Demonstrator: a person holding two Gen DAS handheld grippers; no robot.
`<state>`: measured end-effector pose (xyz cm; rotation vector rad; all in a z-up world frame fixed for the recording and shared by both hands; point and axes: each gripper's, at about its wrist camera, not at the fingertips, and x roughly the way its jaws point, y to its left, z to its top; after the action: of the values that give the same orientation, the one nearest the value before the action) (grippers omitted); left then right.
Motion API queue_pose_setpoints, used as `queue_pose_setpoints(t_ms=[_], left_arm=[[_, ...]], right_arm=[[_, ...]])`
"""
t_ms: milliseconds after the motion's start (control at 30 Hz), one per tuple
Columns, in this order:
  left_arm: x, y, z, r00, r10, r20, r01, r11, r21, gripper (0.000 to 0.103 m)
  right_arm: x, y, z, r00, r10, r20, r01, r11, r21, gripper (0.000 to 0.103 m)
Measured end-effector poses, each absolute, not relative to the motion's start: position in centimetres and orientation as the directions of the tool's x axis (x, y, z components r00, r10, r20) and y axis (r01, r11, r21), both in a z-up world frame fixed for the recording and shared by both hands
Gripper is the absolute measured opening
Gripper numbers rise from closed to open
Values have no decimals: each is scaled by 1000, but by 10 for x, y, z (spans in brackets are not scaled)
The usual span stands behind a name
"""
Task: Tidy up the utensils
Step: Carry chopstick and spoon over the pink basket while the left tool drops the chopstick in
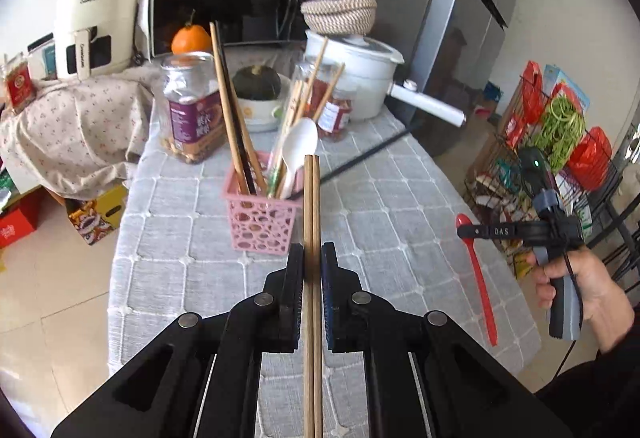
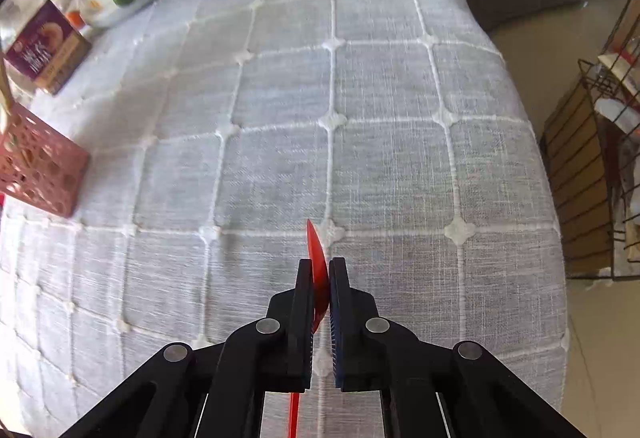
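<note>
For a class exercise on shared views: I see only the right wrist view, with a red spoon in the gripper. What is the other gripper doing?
Observer: The left gripper is shut on a pair of wooden chopsticks.
Operator: Where does the pink basket's content stand?
Observer: The pink basket already holds chopsticks and a white spoon.
Operator: How is my spoon held?
Observer: The right gripper pinches the red spoon at its bowl, handle hanging down.

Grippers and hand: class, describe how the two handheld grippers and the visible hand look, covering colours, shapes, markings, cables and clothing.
Left gripper and right gripper: black linkage arms with silver round rivets, flat ribbed pads, one side blue. Seen from the left wrist, the right gripper has a grey handle, white "DAS" lettering, a green light and a black cable. The hand wears a dark sleeve.
</note>
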<state>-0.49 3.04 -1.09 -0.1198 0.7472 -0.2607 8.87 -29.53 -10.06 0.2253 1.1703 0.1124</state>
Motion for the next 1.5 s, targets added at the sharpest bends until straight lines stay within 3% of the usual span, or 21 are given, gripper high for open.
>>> queue_pose_setpoints(t_ms=[300,467,667,1033,1167,1500], left_arm=[[26,70,67,940,-162,-301,71,954,-291,9],[62,75,64,977,-75,-200,7,947,-322,9],[101,55,40,989,-12,-144,-23,971,-240,9],[139,44,3,991,42,-128,-63,984,-166,9],[144,45,-10,987,26,-161,-53,985,-162,9],[126,51,-16,893,-54,-446,-25,985,-171,13]], right_arm=[[66,-292,-21,641,264,-721,30,930,367,5],[71,-285,-14,656,293,-696,10,918,396,5],[76,-278,-13,660,310,-684,-24,919,394,5],[84,-271,-13,684,285,-671,-36,933,359,5],[84,-268,-10,707,268,-655,-34,937,347,5],[72,-258,20,799,267,-538,-30,912,409,6]])
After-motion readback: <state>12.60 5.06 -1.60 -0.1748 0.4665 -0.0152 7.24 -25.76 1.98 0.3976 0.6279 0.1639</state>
